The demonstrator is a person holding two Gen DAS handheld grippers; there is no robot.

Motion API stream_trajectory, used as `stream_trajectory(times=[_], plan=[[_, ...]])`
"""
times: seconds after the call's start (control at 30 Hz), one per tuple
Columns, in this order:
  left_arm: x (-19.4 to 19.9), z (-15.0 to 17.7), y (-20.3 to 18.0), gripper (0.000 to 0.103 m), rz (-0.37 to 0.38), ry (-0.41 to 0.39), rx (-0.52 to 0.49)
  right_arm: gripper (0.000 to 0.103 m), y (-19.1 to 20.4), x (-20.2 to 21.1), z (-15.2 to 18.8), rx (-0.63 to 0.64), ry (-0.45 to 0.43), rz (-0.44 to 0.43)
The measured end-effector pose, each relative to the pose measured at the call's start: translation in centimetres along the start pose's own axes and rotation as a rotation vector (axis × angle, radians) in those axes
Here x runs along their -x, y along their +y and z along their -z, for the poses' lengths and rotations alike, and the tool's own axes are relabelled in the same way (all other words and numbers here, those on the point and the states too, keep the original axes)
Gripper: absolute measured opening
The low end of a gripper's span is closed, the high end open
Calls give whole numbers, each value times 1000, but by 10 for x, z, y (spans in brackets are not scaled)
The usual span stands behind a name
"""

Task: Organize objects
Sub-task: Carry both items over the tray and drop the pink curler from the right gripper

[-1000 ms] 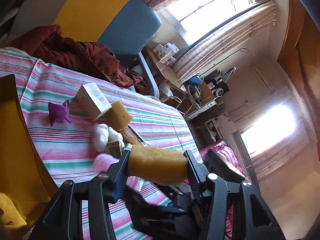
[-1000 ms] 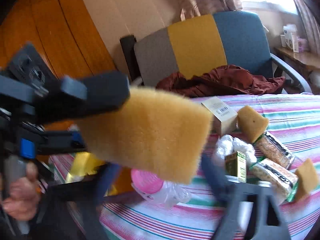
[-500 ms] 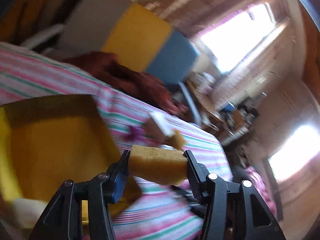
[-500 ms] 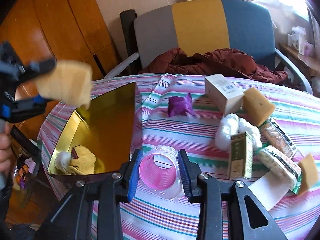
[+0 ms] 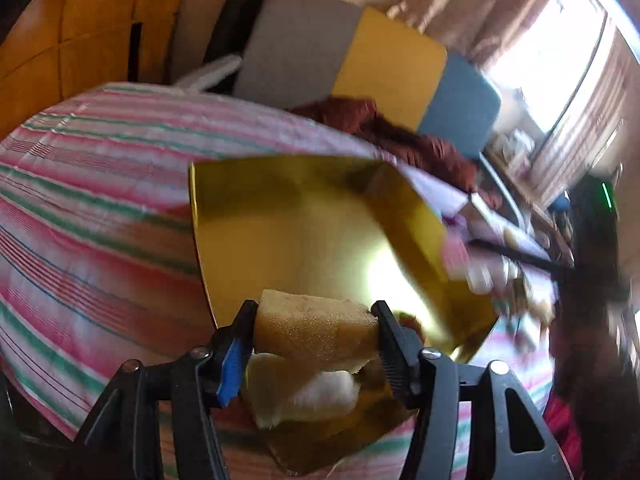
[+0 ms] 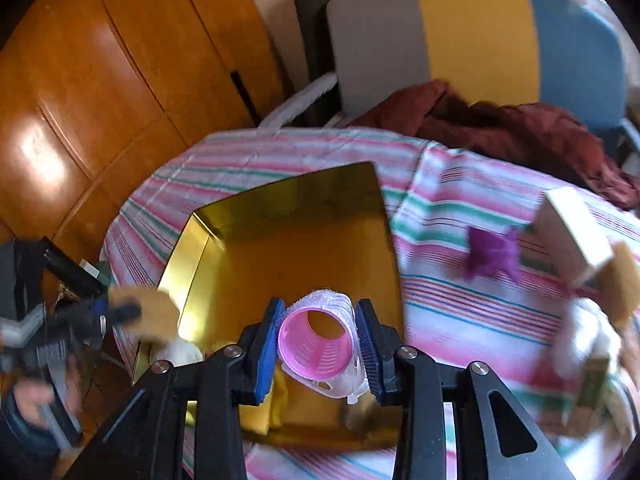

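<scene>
My left gripper [image 5: 314, 336] is shut on a tan sponge [image 5: 316, 330] and holds it over the near end of the shiny gold tray [image 5: 280, 216]. A yellow cloth and a white wad [image 5: 320, 394] lie in the tray below it. My right gripper [image 6: 320, 344] is shut on a pink hair roller [image 6: 316, 340] above the same gold tray [image 6: 304, 236]. The left gripper with its sponge [image 6: 148, 312] shows blurred at the tray's left side in the right wrist view.
The tray sits on a striped tablecloth [image 6: 460, 304]. On the cloth to the right lie a purple wrapper [image 6: 494, 258], a white box [image 6: 572, 236], another sponge [image 6: 622, 280] and small packets. A chair with red cloth [image 6: 500, 124] stands behind. Wooden cabinets [image 6: 100, 80] are at the left.
My left gripper has carried the sponge left, from over the loose objects to above the gold tray. My right gripper has closed on the pink roller and brought it over the tray.
</scene>
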State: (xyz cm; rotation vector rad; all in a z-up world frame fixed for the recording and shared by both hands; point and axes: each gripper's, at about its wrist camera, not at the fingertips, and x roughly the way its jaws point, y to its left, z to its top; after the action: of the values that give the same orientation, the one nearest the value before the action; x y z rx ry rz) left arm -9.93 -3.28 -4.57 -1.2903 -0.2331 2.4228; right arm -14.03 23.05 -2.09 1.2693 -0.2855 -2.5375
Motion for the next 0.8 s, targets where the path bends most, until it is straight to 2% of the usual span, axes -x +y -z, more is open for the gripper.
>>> stream_trajectory(times=[0.1, 0.13, 0.17, 0.2, 0.23, 0.27, 0.33, 0.5, 0.8], plan=[[-7, 11, 1, 68, -20, 37, -22, 40, -3, -30, -32, -32, 23, 11], [-7, 14, 2, 68, -25, 41, -21, 45, -5, -36, -42, -49, 16, 18], [-6, 16, 4, 69, -18, 43, -17, 52, -7, -40, -53, -67, -1, 31], [-3, 18, 5, 69, -4, 45, -15, 67, -9, -42, -63, -87, -24, 48], [0, 19, 5, 69, 2, 45, -19, 76, -12, -42, -71, -106, -45, 58], [4, 21, 4, 73, -9, 41, -31, 77, -14, -41, -78, -121, -64, 64], [12, 23, 4, 75, -25, 27, -47, 77, -15, -37, -83, -128, -83, 77], [28, 19, 7, 75, 12, -24, -4, 80, -7, -24, -58, -81, -71, 88], [43, 6, -18, 75, 0, -97, 0, 87, 4, 5, 12, -16, -47, 113]])
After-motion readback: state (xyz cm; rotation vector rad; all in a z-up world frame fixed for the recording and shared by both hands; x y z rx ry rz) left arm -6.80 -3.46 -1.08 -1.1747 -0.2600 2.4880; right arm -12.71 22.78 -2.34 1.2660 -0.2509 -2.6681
